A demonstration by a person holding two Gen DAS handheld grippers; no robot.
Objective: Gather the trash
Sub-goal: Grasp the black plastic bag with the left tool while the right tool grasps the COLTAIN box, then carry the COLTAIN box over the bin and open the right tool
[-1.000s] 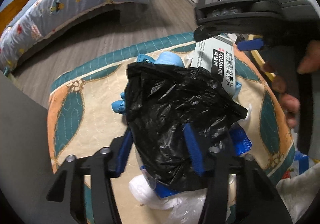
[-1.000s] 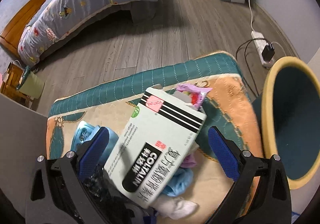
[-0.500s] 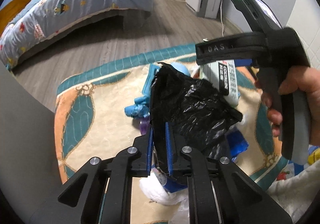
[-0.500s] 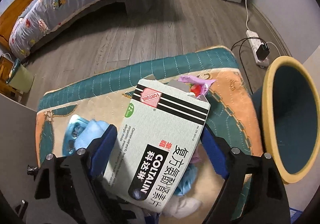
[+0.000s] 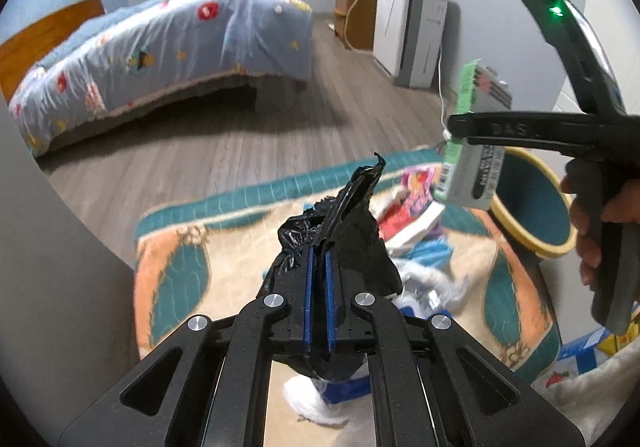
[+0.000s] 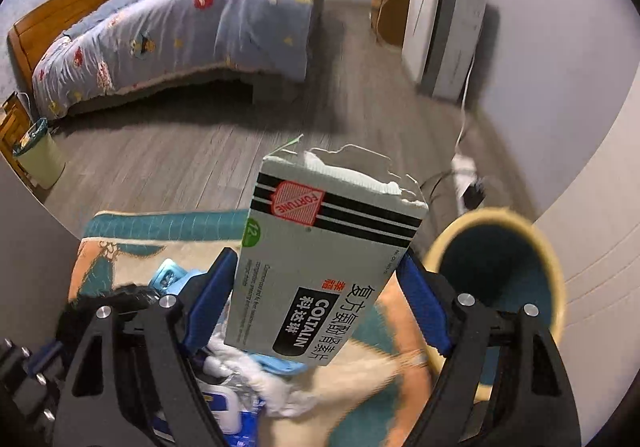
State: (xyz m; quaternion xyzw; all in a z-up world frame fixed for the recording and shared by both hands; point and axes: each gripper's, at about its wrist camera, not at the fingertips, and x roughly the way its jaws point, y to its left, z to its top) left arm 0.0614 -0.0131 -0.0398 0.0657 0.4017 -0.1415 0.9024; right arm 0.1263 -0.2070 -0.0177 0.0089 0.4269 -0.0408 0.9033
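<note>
- Left wrist view: my left gripper [image 5: 317, 275] was clamped tight on a fold of the black trash bag [image 5: 340, 243], blue pads [image 5: 307, 287] nearly touching with only thin plastic between them. The bag hung crumpled off the jaws above the rug [image 5: 172, 267].
- Same view: my right gripper [image 5: 476, 155] sat off to the right, holding the Coltalin medicine box [image 5: 468, 175] clear of the rug, near the yellow-rimmed bin [image 5: 532, 243]. A hand [image 5: 596, 223] was on its handle. Wrappers, tissue and blue scraps lay loose on the rug behind the bag.
- Right wrist view: the right gripper [image 6: 316, 299] gripped the medicine box [image 6: 320, 267] across its width, pads [image 6: 208, 295] pressed on both side walls. The jaws had just been closing and stood wide only because the box is wide. Its torn top flap pointed away from me.
- Same view: the bin [image 6: 556, 267] stood just right of the box, mouth tipped toward me. The bag edge showed at lower left.
- Step, as I judged it: both pickups done and lifted, deposit not yet made.
- Next move: pick the target. Either swing the box over the bin mouth and release, or have the left hold the bag mouth open. I couldn't tell if that mouth was open, since it was pinched flat.
</note>
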